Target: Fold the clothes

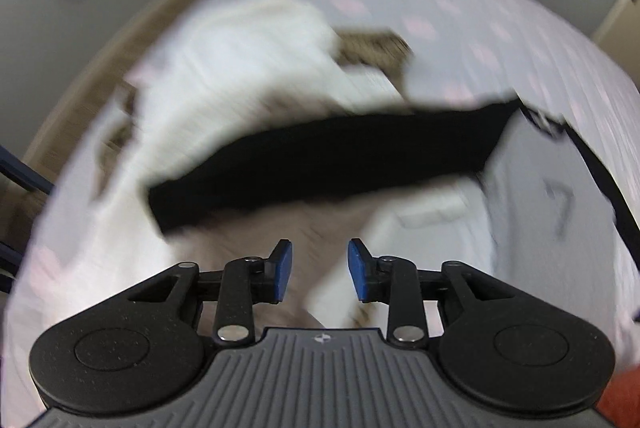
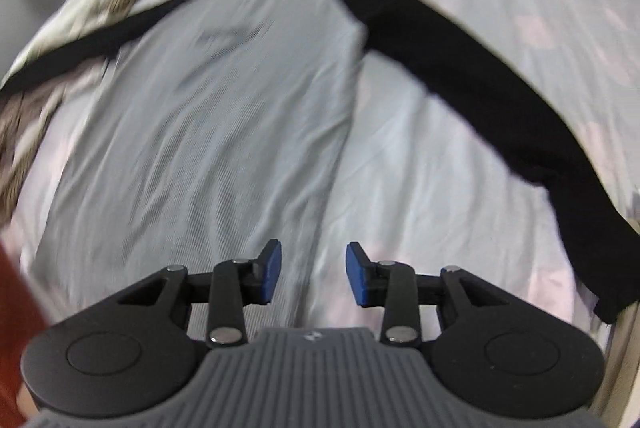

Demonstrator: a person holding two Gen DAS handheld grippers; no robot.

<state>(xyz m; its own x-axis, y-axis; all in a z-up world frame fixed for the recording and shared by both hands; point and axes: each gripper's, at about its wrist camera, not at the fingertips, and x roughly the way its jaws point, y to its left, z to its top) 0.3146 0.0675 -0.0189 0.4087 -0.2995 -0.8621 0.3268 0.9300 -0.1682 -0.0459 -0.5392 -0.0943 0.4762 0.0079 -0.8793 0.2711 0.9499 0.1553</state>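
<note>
A grey shirt (image 2: 200, 128) with black sleeves lies flat, front up, on the bed. Its right black sleeve (image 2: 460, 68) stretches out toward the lower right, and its left sleeve (image 2: 100, 32) runs off to the left. My right gripper (image 2: 313, 268) hovers open over the shirt's lower right edge, with nothing between its blue pads. The left wrist view is blurred. In it that black sleeve (image 1: 320, 164) crosses the middle and the grey shirt (image 1: 540, 188) shows at the right. My left gripper (image 1: 319, 268) is open over a tan cloth (image 1: 260, 240), holding nothing.
The bed sheet (image 2: 440, 168) is pale with pink spots. A white garment (image 1: 240, 68) and a brown patterned cloth (image 1: 372, 48) lie heaped beyond the left sleeve. The patterned cloth (image 2: 112, 0) also shows at upper left. The bed's edge and wooden floor (image 1: 120, 40) lie to the left.
</note>
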